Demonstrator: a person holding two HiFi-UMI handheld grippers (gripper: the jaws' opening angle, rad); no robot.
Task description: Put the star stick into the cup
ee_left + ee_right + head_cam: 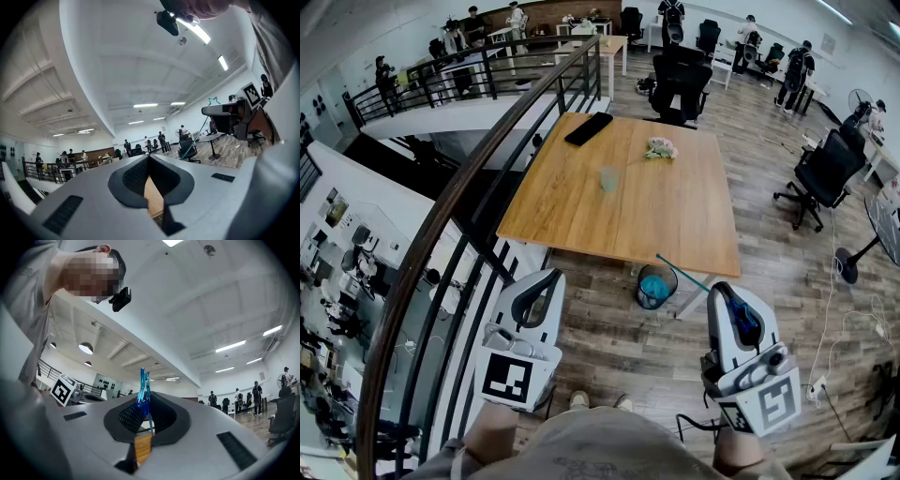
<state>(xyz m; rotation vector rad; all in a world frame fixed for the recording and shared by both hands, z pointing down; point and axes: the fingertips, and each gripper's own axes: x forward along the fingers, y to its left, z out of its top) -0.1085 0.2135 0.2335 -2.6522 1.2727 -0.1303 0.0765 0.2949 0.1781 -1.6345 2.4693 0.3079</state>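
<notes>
A pale translucent cup point(608, 178) stands upright near the middle of the wooden table point(675, 225). My right gripper point(715, 289) is held low over the floor, short of the table's front edge, and is shut on the star stick point(680, 270). The thin teal stick pokes out from the jaws toward the upper left. In the right gripper view its blue part point(144, 391) rises between the closed pads. The left gripper view shows the stick's star outline point(213, 100) beside the right gripper. My left gripper point(553, 275) hangs near the railing, shut and holding nothing point(149, 158).
A black flat object point(589, 128) and a pink-white bunch point(660, 148) lie at the table's far side. A bin with a blue liner point(655, 286) stands under the front edge. A dark railing point(487, 159) runs on the left. Office chairs point(825, 173) and a fan point(853, 262) stand to the right.
</notes>
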